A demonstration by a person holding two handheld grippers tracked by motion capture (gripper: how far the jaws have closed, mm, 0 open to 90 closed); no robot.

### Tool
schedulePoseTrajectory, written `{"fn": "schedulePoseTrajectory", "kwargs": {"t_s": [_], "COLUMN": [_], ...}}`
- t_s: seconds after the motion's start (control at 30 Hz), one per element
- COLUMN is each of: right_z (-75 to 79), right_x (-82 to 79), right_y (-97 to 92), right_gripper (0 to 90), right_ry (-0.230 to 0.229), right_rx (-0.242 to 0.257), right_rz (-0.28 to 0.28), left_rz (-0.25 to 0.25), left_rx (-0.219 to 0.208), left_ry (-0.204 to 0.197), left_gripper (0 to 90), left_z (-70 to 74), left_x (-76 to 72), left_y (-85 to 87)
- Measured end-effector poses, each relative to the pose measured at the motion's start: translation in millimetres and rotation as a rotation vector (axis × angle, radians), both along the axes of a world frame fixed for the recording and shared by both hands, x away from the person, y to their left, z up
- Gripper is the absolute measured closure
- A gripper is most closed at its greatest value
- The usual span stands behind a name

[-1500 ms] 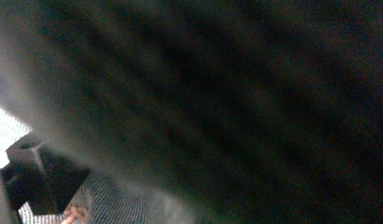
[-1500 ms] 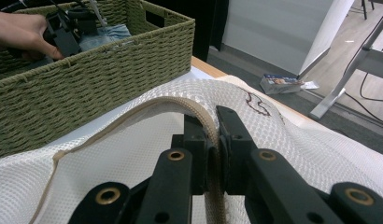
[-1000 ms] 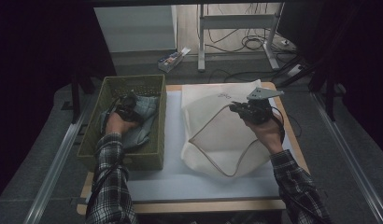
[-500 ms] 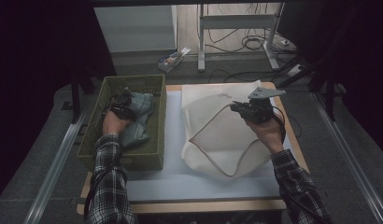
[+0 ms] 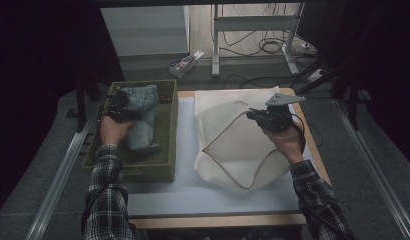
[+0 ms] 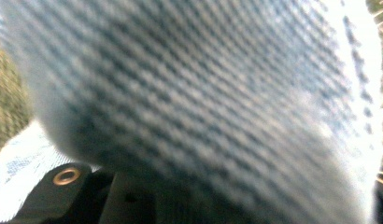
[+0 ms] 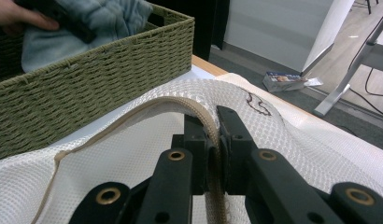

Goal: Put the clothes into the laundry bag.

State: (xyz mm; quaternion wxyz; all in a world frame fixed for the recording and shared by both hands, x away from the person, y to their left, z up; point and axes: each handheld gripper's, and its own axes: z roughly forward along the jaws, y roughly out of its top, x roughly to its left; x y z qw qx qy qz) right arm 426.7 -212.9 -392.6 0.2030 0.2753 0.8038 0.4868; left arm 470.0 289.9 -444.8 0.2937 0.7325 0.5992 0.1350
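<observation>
A blue denim garment (image 5: 142, 127) lies in the green woven basket (image 5: 169, 140) at the left. My left gripper (image 5: 124, 113) has just closed its jaws on the garment's upper part and holds it raised above the basket floor. In the left gripper view the denim (image 6: 203, 93) hangs right over the jaws. A white mesh bag (image 5: 228, 145) with a tan hem (image 7: 147, 109) lies at the right. My right gripper (image 7: 212, 125) is shut on that hem and holds it lifted off the bag; it also shows in the high view (image 5: 254, 116).
The basket (image 7: 87, 98) stands close to the left of the bag, on a white sheet (image 5: 158, 200) that covers the wooden table. Beyond the table's far edge are a small box (image 5: 185, 62) on the floor, desk legs and cables. Metal rails run along both sides.
My left gripper has risen and moved toward the basket's far end, pulling the denim up with it. The right gripper and the bag have not moved.
</observation>
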Motion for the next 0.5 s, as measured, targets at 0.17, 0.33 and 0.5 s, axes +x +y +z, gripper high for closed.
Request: {"fn": "schedulePoseTrajectory", "kwargs": {"t_s": [0.17, 0.33, 0.5], "right_z": [-0.2, 0.0, 0.2], "right_x": [-0.3, 0.2, 0.1], "right_y": [0.9, -0.4, -0.9], "right_gripper": [82.0, 82.1, 82.6], "right_ry": [0.0, 0.004, 0.001], "right_rx": [0.0, 0.007, 0.013], "right_rz": [0.002, 0.001, -0.003], "left_rz": [-0.017, -0.031, -0.042], "left_rx": [-0.006, -0.012, -0.022], "left_ry": [-0.076, -0.133, -0.174], "left_gripper": [67.8, 67.7, 67.6], "left_z": [18.9, 28.5, 37.5], "left_x": [-9.8, -17.4, -24.5], "left_y": [-3.6, -9.1, -9.4]}}
